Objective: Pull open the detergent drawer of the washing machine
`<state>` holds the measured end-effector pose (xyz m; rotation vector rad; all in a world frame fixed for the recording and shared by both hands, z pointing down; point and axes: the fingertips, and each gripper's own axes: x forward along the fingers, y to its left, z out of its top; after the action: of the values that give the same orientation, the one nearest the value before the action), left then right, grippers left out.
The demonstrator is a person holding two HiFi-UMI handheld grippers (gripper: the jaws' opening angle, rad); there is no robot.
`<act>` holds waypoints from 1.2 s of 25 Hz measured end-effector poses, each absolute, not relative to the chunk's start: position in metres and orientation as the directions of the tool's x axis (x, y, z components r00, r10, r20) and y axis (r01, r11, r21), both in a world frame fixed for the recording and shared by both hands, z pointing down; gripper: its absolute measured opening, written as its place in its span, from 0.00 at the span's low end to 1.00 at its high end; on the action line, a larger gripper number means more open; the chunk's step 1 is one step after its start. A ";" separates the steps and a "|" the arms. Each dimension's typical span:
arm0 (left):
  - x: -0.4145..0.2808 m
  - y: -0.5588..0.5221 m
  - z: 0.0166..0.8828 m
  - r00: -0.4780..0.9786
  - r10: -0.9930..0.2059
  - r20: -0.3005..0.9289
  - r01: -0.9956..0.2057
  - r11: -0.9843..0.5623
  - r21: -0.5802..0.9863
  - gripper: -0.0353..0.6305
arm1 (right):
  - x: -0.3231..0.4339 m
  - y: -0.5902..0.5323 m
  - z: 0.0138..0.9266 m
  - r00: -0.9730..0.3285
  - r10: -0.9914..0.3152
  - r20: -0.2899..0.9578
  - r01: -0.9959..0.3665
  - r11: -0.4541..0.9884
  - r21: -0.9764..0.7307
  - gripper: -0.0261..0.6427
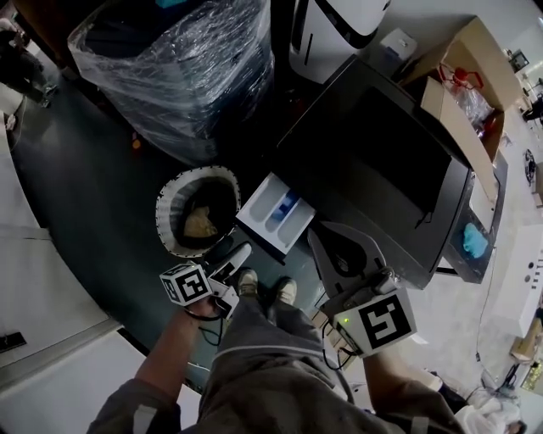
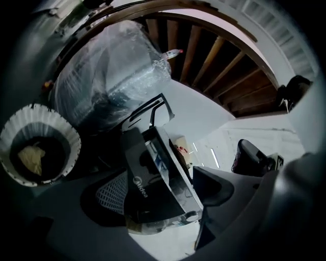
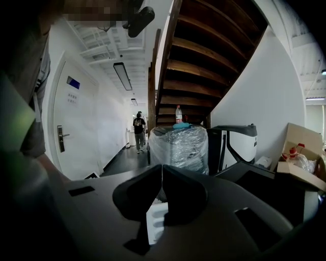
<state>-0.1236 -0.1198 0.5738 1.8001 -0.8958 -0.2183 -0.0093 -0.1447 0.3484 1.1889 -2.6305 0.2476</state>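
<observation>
The detergent drawer (image 1: 273, 212) of a dark washing machine (image 1: 373, 161) stands pulled out, its white tray and blue compartment open to the head view. The left gripper (image 1: 231, 252) points at the drawer's dark front panel (image 2: 140, 186) from close by, its jaws spread wide with nothing between them; whether it touches the panel cannot be told. The right gripper (image 1: 321, 242) hovers just right of the drawer over the machine's front edge, its jaws (image 3: 161, 176) pressed together and empty, the white tray (image 3: 154, 222) showing beneath them. A white-rimmed basket (image 1: 170, 199) holding a pale cloth sits on the floor just beside the drawer's left side. A plastic-wrapped bundle (image 1: 182, 76) stands beyond the basket, with a white-and-black machine (image 1: 339, 25) next to it. An open cardboard box (image 1: 462, 93) rests at the washer's far corner. A wooden staircase (image 3: 204, 51) rises overhead, and a person (image 3: 138, 130) stands far down the corridor.
</observation>
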 end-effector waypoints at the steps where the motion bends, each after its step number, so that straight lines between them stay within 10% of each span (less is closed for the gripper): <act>1: -0.127 -0.122 0.565 0.693 -0.671 0.263 -0.489 -0.170 0.855 0.68 | -0.010 -0.144 0.342 -0.640 -0.714 0.283 -0.753 0.656 -0.048 0.09; 12: -0.152 -0.156 0.455 0.553 -0.780 0.293 -0.798 -0.396 0.453 0.36 | -0.008 -0.141 0.278 -0.661 -0.718 0.219 -0.732 0.681 0.022 0.09; 30: -0.108 -0.174 0.259 0.605 -0.794 0.065 -0.795 -0.599 0.093 0.14 | 0.024 -0.132 0.168 -0.607 -0.794 -0.004 -0.793 0.606 0.063 0.09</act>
<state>-0.1078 -0.1740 0.2588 2.7124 -1.3479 0.0249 0.0244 -0.1323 0.1680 1.3809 -2.7933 -0.0909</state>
